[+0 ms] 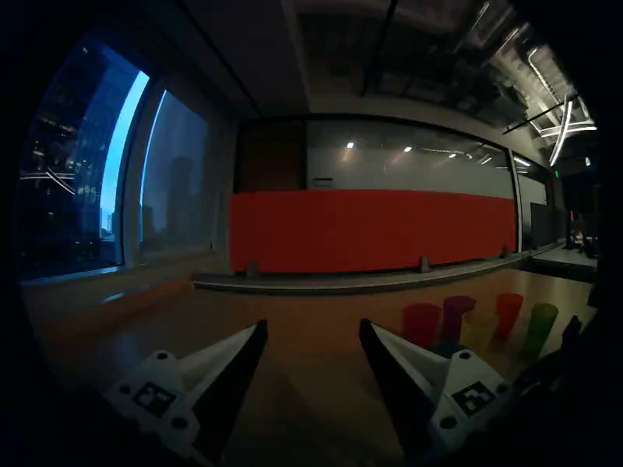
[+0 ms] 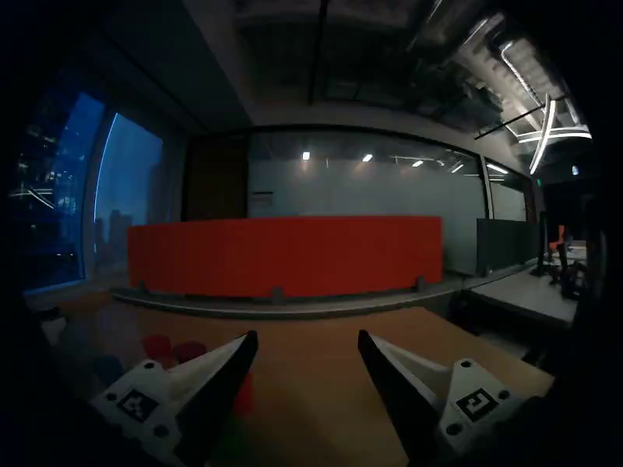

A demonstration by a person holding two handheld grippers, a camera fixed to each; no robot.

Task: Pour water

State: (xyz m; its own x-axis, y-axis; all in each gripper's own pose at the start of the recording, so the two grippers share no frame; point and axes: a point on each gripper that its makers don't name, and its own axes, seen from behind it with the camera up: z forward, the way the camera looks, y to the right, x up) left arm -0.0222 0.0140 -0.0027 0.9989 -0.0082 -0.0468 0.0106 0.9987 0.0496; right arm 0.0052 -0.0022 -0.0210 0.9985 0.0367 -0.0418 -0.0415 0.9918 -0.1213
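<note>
Left gripper [image 1: 312, 325]: fingers spread, nothing between them, above the wood counter [image 1: 311, 405]. Ahead-right of it on the counter, close together: red cup [image 1: 421, 323], purple cup [image 1: 458, 310], orange cup [image 1: 508, 311], green cup [image 1: 540, 327]. Right gripper [image 2: 307, 336]: fingers spread, empty; cup cluster [image 2: 158, 346] low-left beside its left finger. Red partition [image 1: 366, 229] along the far edge. Too dim to tell cup contents

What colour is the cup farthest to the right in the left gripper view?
The cup is green; the left gripper view shows it best.
</note>
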